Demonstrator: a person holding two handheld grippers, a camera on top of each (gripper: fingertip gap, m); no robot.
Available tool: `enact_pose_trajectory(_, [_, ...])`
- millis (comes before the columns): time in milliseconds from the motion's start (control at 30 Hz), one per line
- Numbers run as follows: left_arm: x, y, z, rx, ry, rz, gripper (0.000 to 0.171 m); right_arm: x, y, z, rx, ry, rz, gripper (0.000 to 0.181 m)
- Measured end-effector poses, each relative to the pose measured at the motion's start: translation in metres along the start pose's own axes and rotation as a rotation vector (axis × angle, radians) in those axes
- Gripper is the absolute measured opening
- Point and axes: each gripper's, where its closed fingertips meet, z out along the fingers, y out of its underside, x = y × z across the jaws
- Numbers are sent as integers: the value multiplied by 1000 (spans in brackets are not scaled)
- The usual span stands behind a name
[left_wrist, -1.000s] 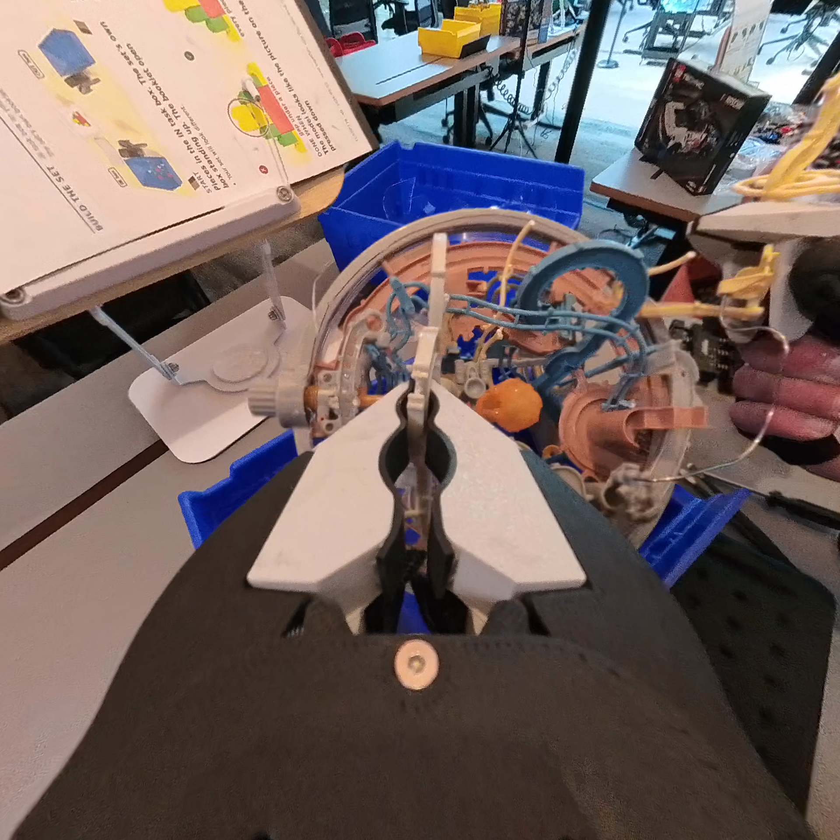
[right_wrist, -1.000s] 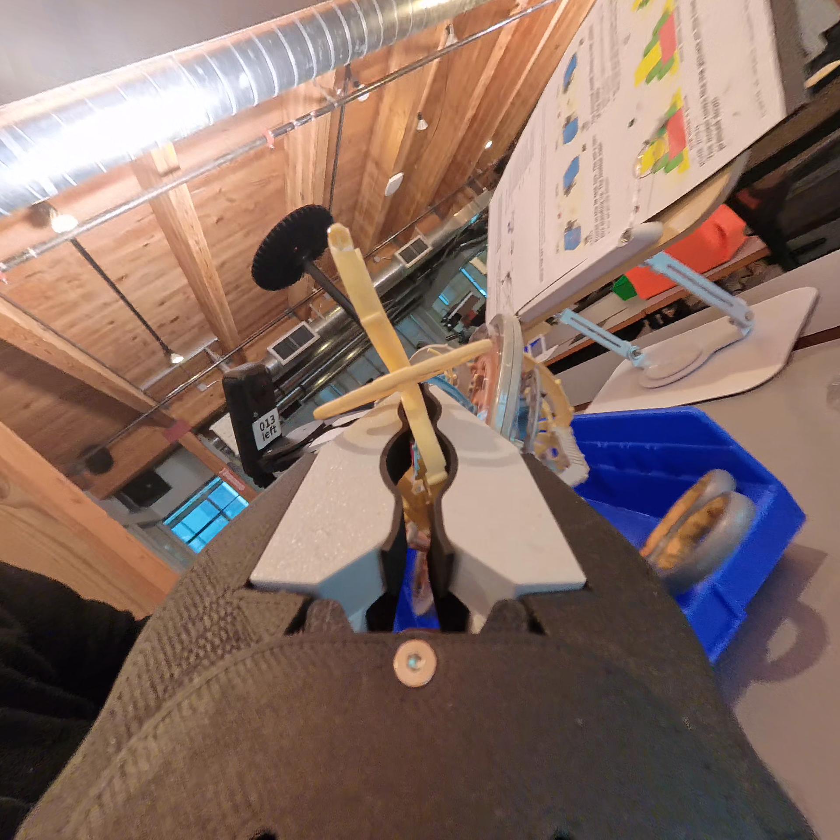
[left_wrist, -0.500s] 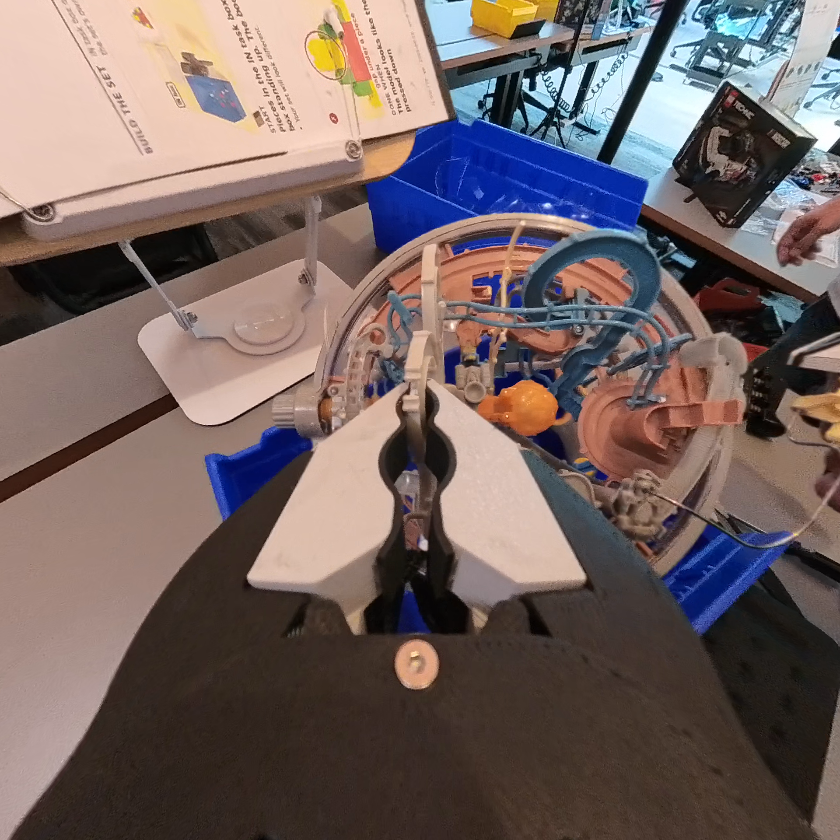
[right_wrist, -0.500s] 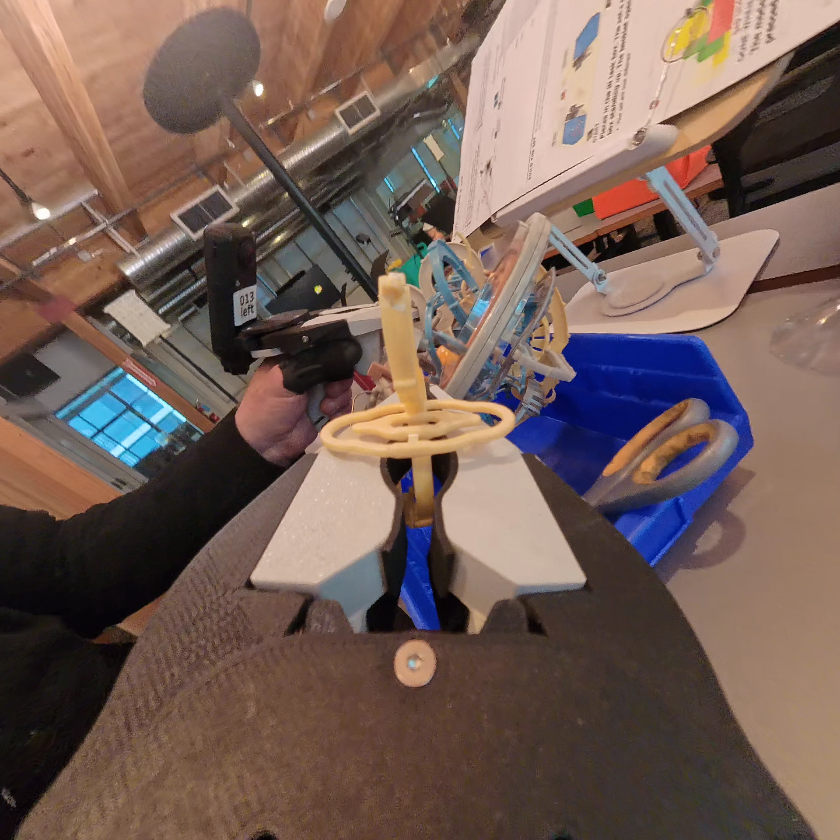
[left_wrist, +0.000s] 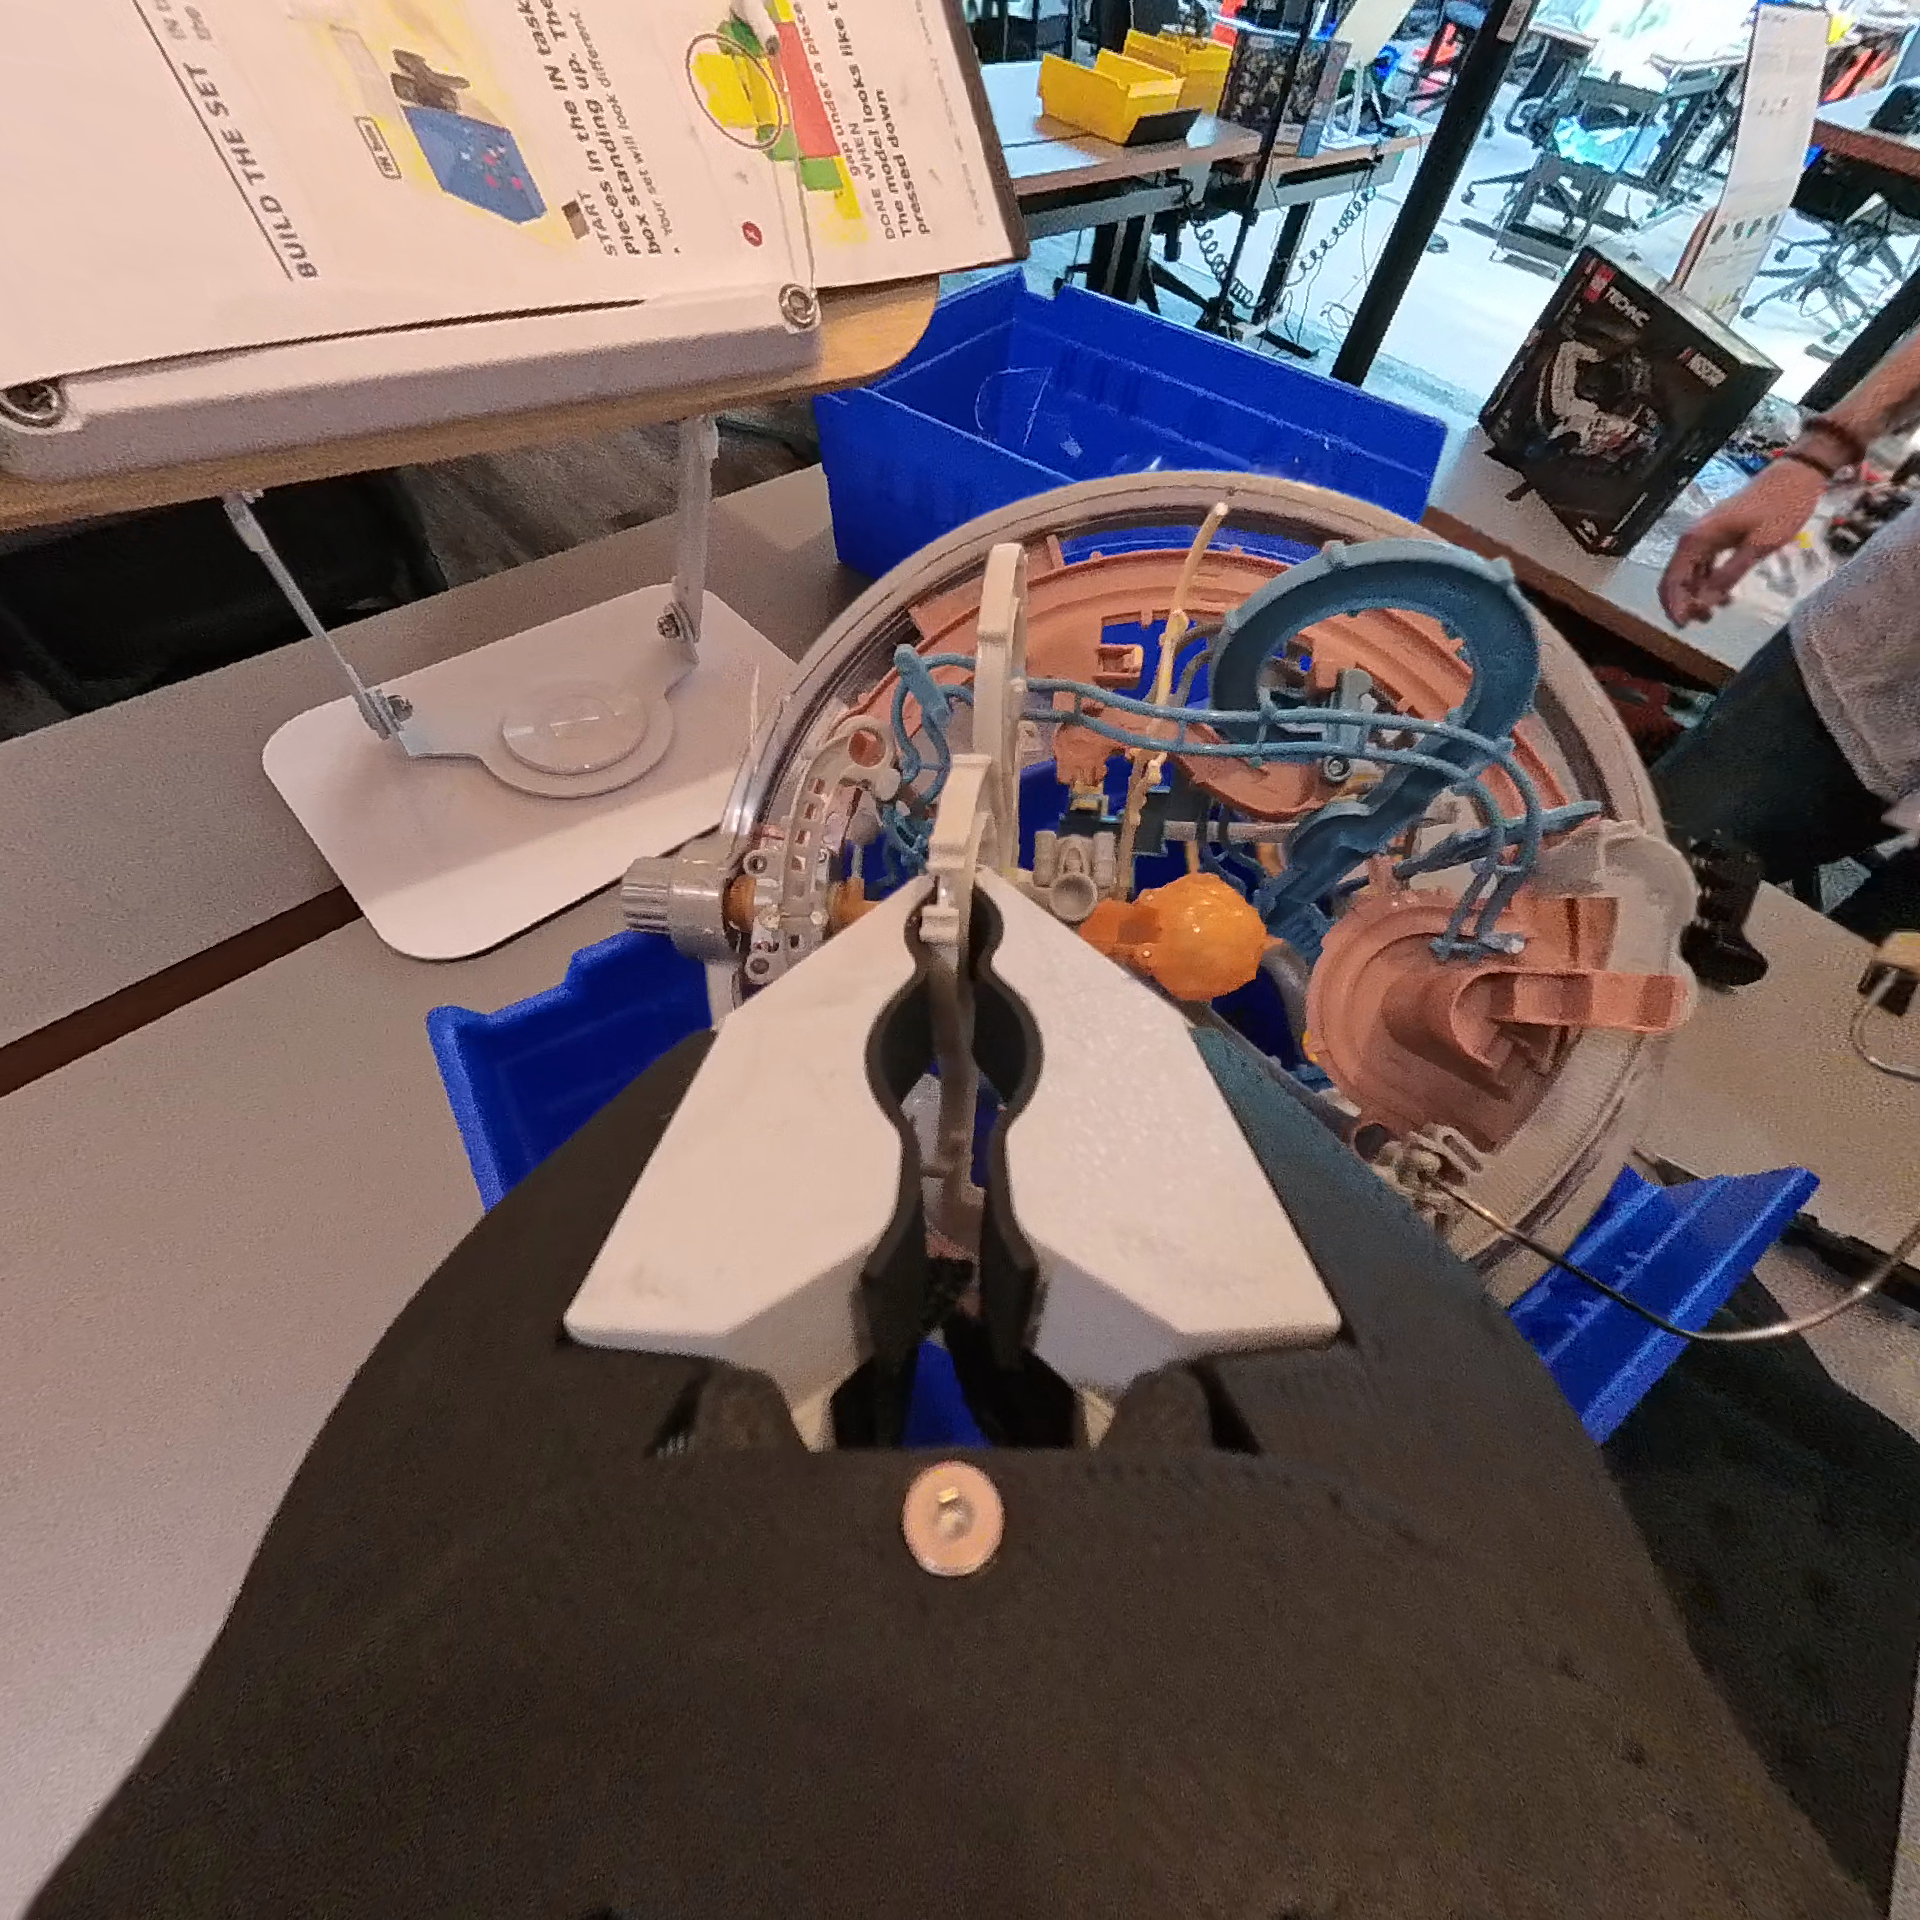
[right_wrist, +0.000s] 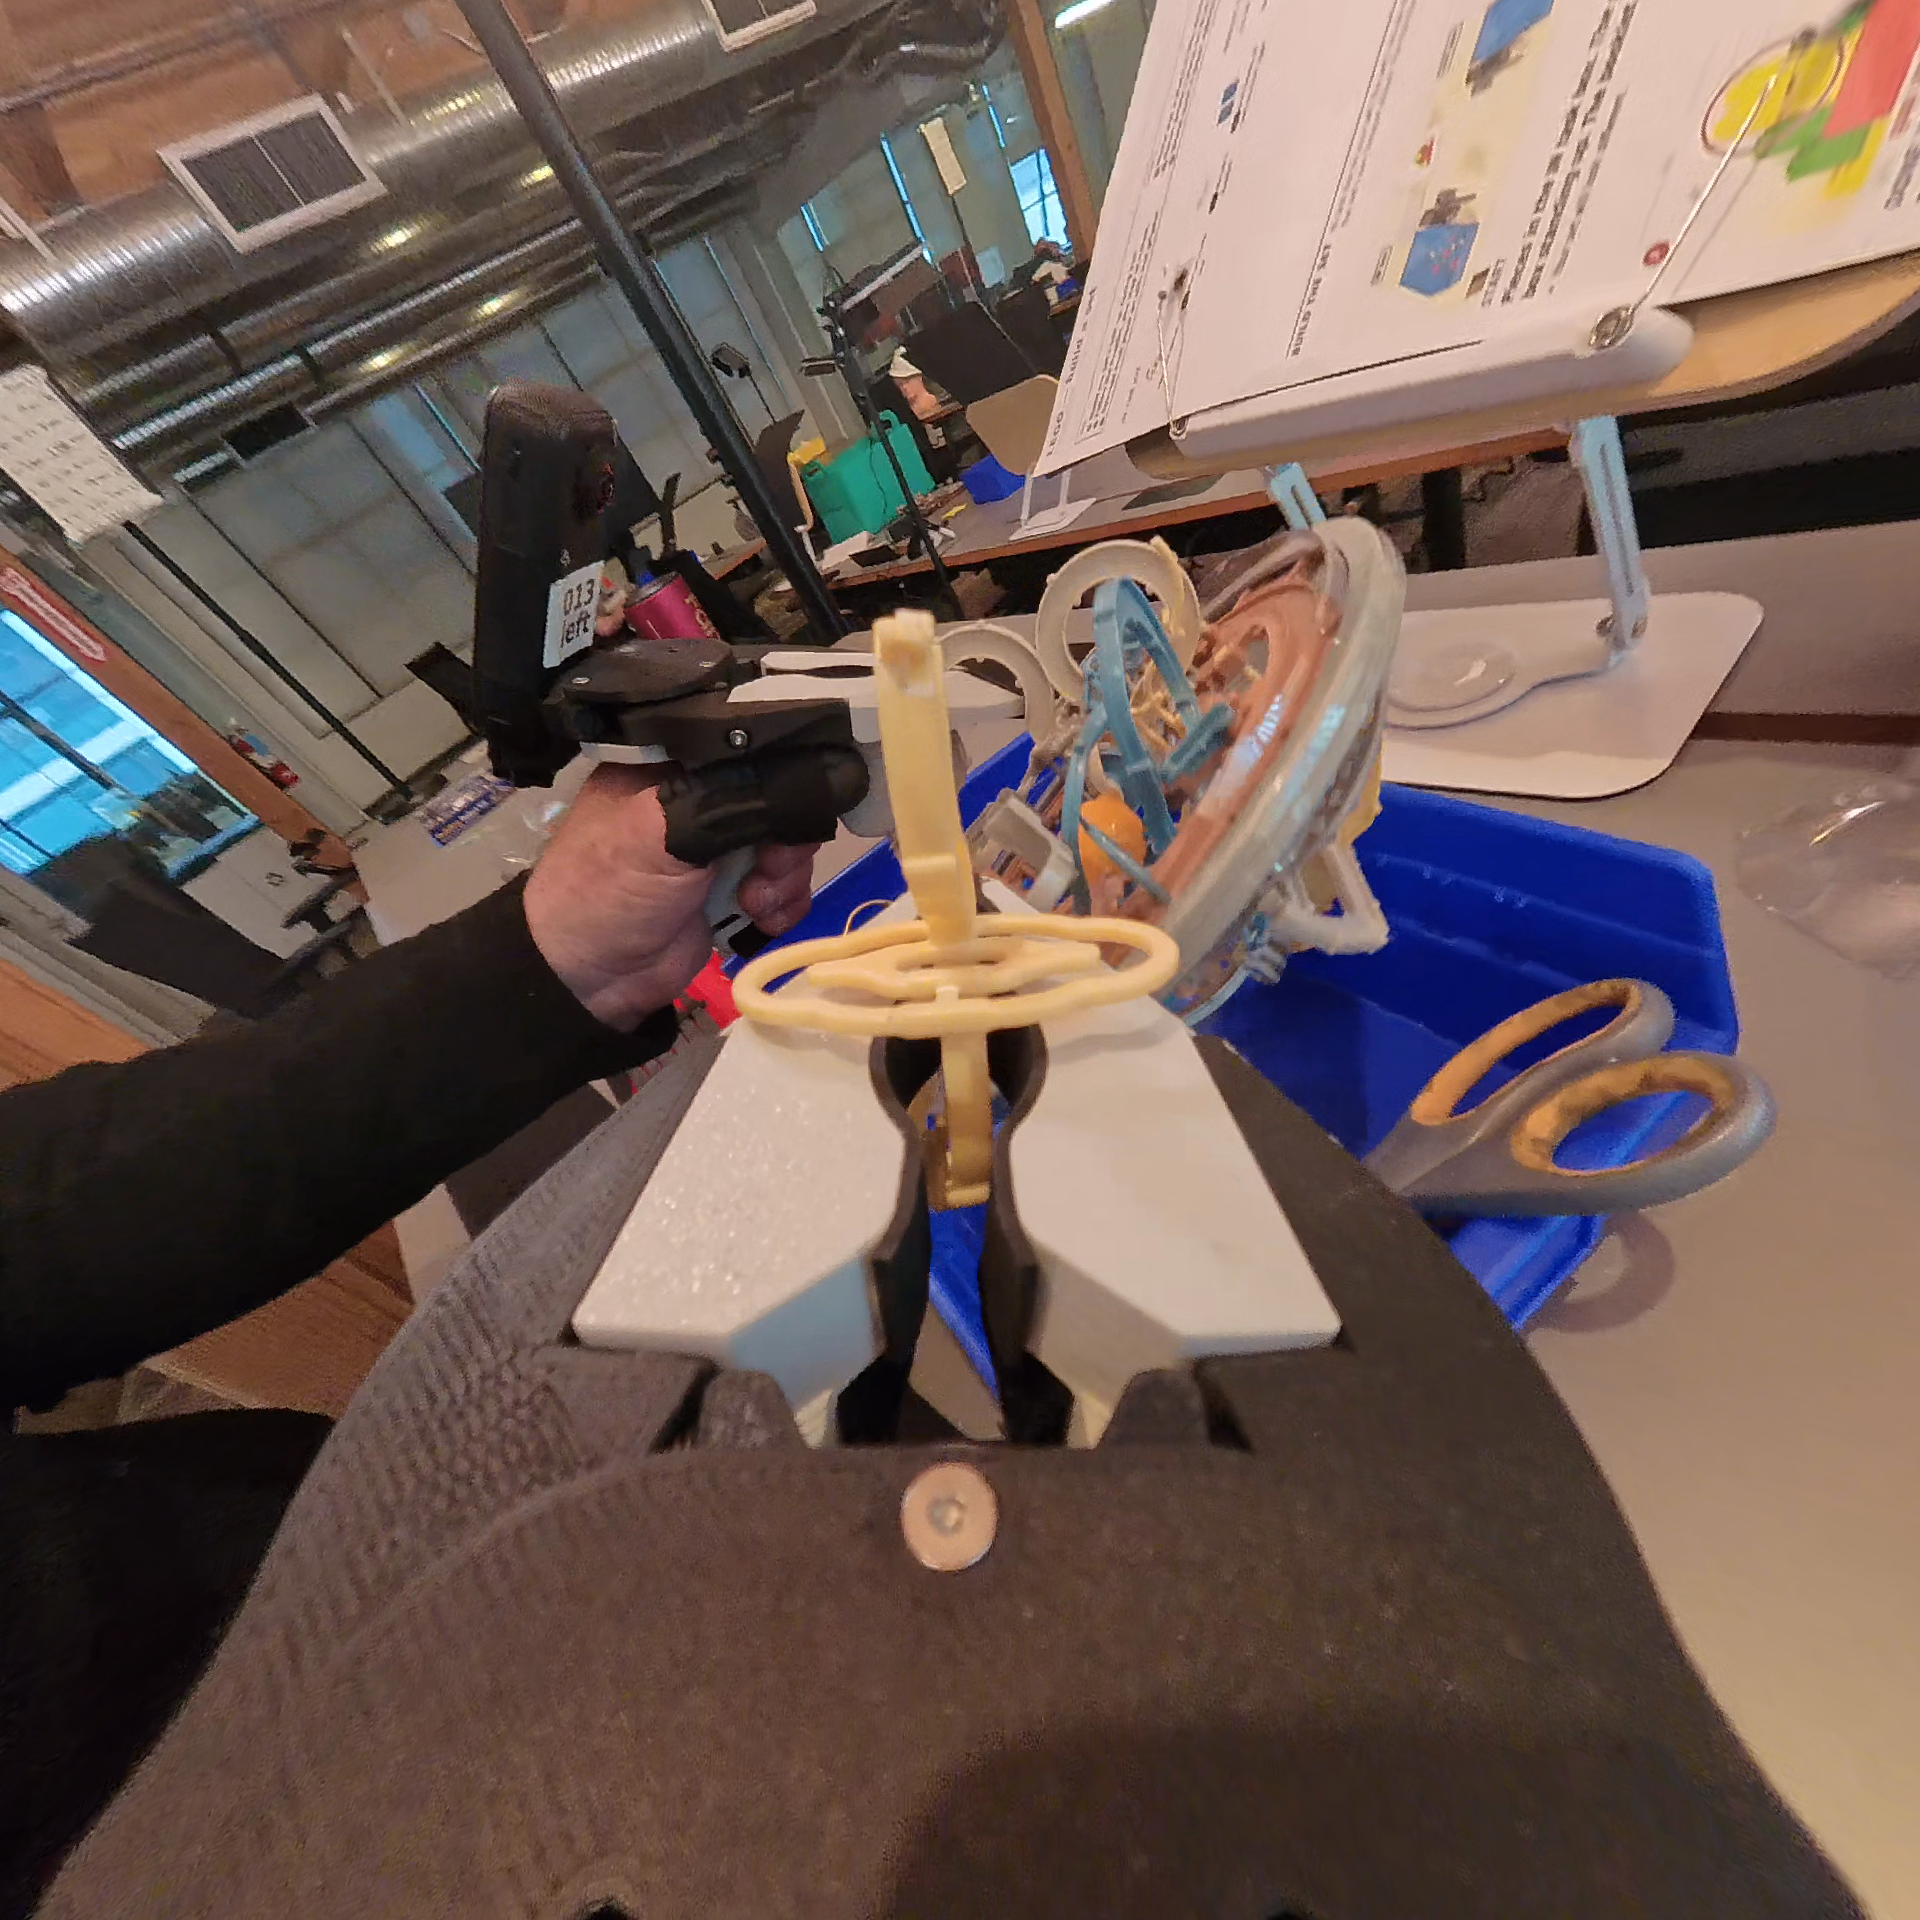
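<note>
My left gripper (left_wrist: 956, 914) is shut on a thin grey strut of a round maze puzzle (left_wrist: 1247, 831), a clear half-dome with blue, pink and orange tracks inside. It holds the puzzle tilted above a blue bin (left_wrist: 561, 1049). My right gripper (right_wrist: 956, 1049) is shut on a cream plastic piece (right_wrist: 935, 935), an upright post with flat oval rings, held in front of the puzzle (right_wrist: 1247, 769). The left gripper (right_wrist: 831, 707) and the hand holding it show at the left of the right wrist view.
Scissors (right_wrist: 1579, 1122) with grey and orange handles lie over the rim of the blue bin (right_wrist: 1558, 935). A white stand (left_wrist: 499, 790) holds an instruction sheet (left_wrist: 468, 135) above the grey table. A second blue bin (left_wrist: 1122, 416) sits behind. A person's hand (left_wrist: 1725, 551) shows far right.
The right gripper with the cream piece has drawn away from the puzzle and tilted down from the ceiling toward the table. The left gripper keeps its hold; its view has shifted left and down.
</note>
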Motion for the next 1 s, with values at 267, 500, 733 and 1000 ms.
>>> enact_pose_trajectory(267, [15,4,3,-51,78,77,0,15,9,-3,22,35,41,0])
enact_pose_trajectory(500, [31,3,-12,-68,182,165,25,37,17,-2,3,-1,140,0])
enact_pose_trajectory(733, [63,-23,-25,-89,315,490,51,29,20,8,-67,-56,56,0])
enact_pose_trajectory(1000, [134,-17,31,-440,751,1093,88,7,17,7,-73,-124,-66,0])
